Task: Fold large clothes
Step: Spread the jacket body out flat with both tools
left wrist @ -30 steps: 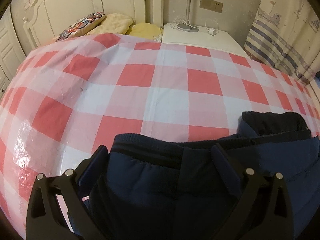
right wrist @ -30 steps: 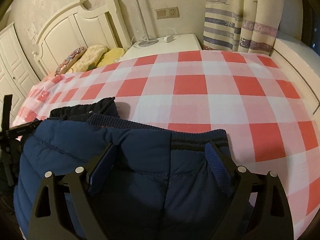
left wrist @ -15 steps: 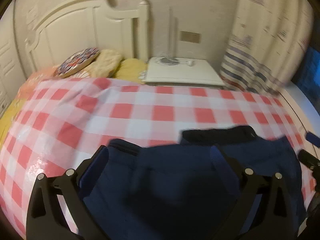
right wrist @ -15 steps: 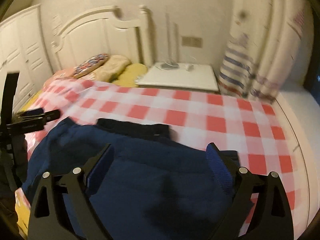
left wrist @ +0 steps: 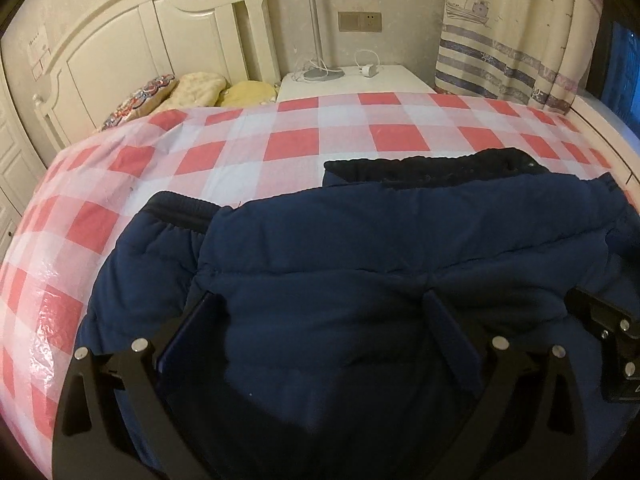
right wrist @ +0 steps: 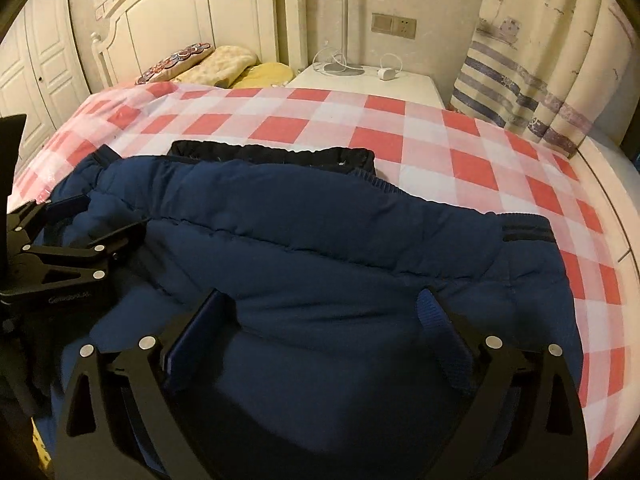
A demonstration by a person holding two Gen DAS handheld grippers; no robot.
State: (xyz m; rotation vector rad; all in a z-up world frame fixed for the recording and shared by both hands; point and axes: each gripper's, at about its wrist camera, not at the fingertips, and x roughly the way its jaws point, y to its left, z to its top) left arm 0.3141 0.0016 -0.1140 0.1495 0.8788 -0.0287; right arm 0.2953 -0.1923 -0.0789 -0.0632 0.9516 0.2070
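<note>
A navy padded jacket [left wrist: 360, 240] lies folded on the red-and-white checked bed cover [left wrist: 280, 144], its black ribbed edge [left wrist: 420, 168] at the far side. My left gripper [left wrist: 320, 300] hovers open over the jacket's near part, with cloth below its fingers but not pinched. In the right wrist view the same jacket [right wrist: 320, 220] spreads under my right gripper [right wrist: 320, 296], whose jaws are opening and whose pads stand apart from the cloth. The left gripper [right wrist: 100, 216] shows at the left edge there. A part of the right gripper [left wrist: 600, 320] shows at the right edge of the left view.
A white nightstand [left wrist: 352, 80] with a lamp base and charger stands behind the bed. Pillows [left wrist: 192, 88] lean on the white headboard [left wrist: 140, 32]. A striped curtain [left wrist: 512, 40] hangs at the right, and wardrobe doors [right wrist: 36, 72] are at the left.
Both grippers have drawn back from the jacket's far hem toward its near side, so more of the jacket and bed shows. The jacket stays lying on the bed.
</note>
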